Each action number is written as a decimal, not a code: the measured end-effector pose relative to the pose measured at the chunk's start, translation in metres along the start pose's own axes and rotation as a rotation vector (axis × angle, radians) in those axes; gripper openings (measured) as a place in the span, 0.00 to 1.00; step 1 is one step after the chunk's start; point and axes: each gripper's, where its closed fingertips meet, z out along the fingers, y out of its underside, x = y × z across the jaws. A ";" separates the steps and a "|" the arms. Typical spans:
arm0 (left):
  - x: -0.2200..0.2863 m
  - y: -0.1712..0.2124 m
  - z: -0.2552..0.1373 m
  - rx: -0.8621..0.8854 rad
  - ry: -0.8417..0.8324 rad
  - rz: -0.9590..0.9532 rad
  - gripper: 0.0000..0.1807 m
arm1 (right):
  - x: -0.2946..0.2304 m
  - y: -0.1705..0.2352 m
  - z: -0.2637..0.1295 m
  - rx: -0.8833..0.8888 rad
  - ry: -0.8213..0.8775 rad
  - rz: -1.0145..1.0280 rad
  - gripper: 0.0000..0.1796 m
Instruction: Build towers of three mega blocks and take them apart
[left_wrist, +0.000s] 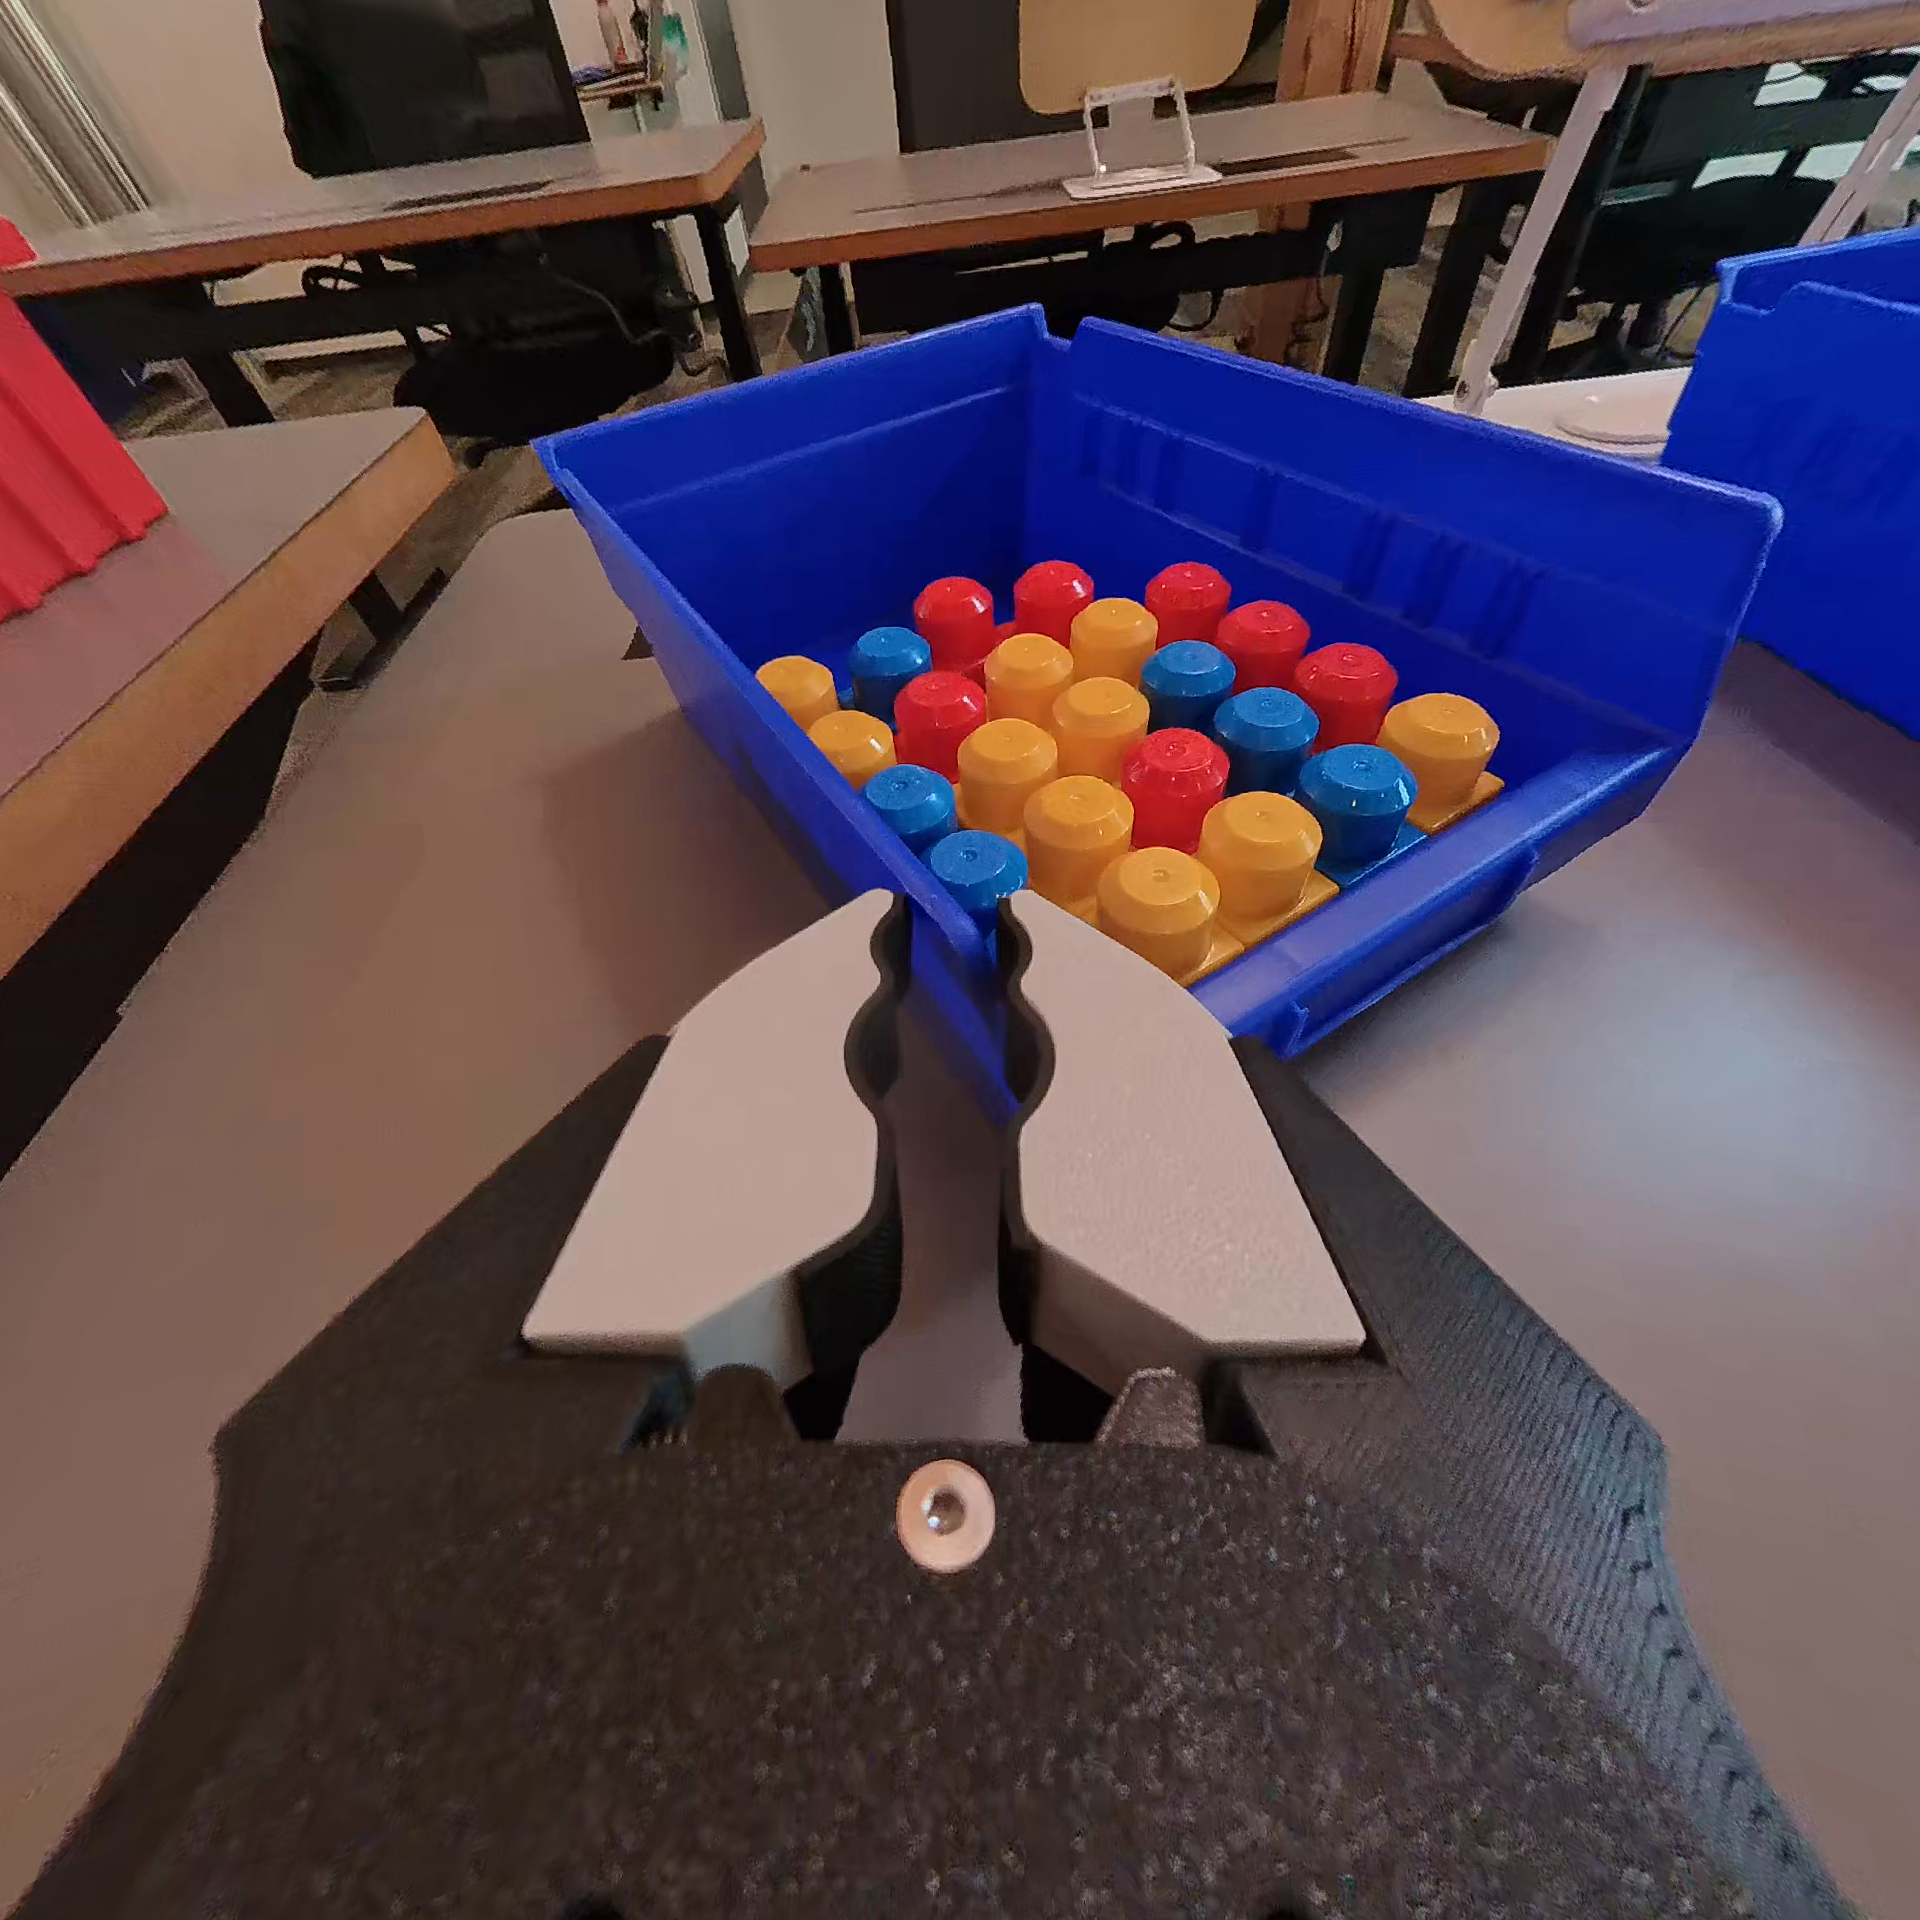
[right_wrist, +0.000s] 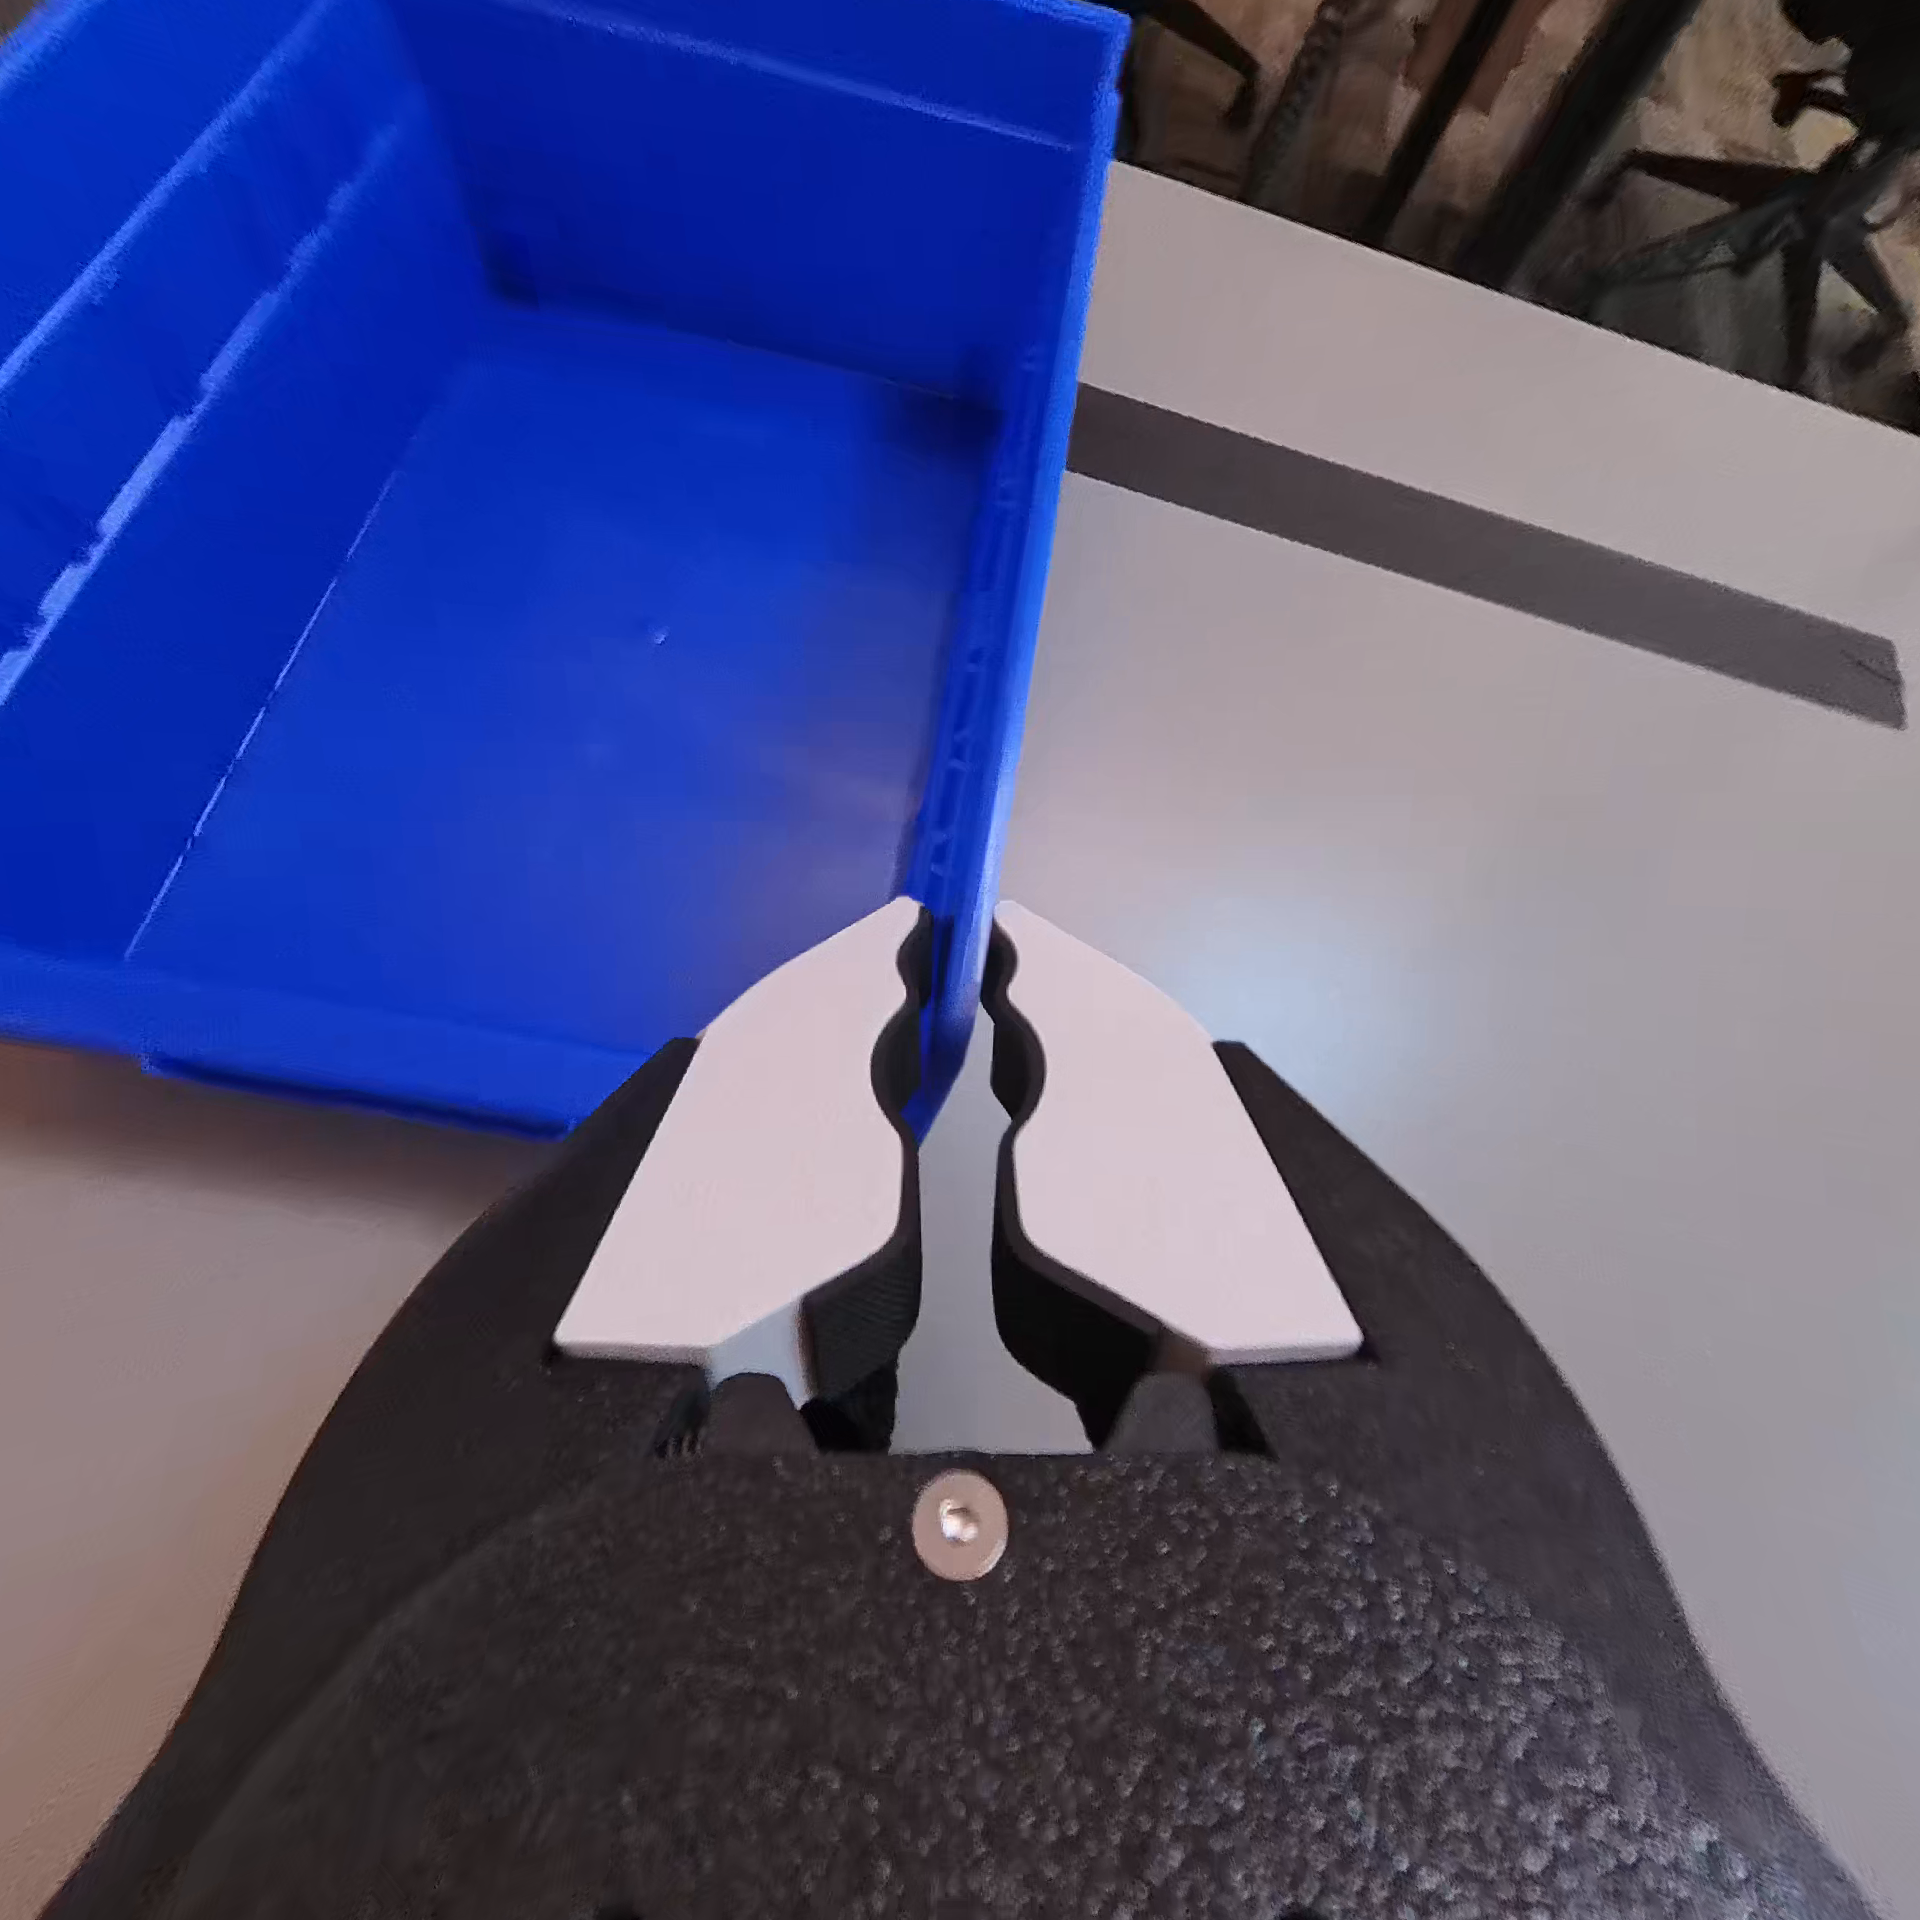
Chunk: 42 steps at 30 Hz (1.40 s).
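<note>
blocks (left_wrist: 1132, 748), red, yellow and blue, sit studs-up in blue bin (left_wrist: 831, 540) at 12 o'clock on grey worktop (left_wrist: 416, 935). left tool (left_wrist: 951, 914) clamped on its near wall. right tool (right_wrist: 961, 920) clamped on second bin (right_wrist: 727, 260) wall.

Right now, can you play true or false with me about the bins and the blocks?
1. The bin in the left wrist view holds red, yellow and blue blocks. True.
2. The bin in the right wrist view is full of blocks. False: it is empty.
3. A three-block tower stands on the table. False: none shows; the blocks sit in the bin.
4. The left gripper holds a red block. False: it holds no block.
5. The right gripper straddles the empty bin's side wall. True.
</note>
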 end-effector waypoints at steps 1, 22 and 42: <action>0.000 0.000 -0.001 -0.003 0.002 0.007 0.08 | 0.008 0.004 -0.003 0.002 0.009 0.029 0.04; 0.003 0.002 -0.006 0.011 -0.019 0.030 0.09 | 0.162 0.067 -0.059 0.148 0.369 0.417 0.03; 0.003 0.003 -0.005 0.031 -0.027 0.047 0.09 | 0.169 0.063 -0.046 0.227 0.400 0.287 0.06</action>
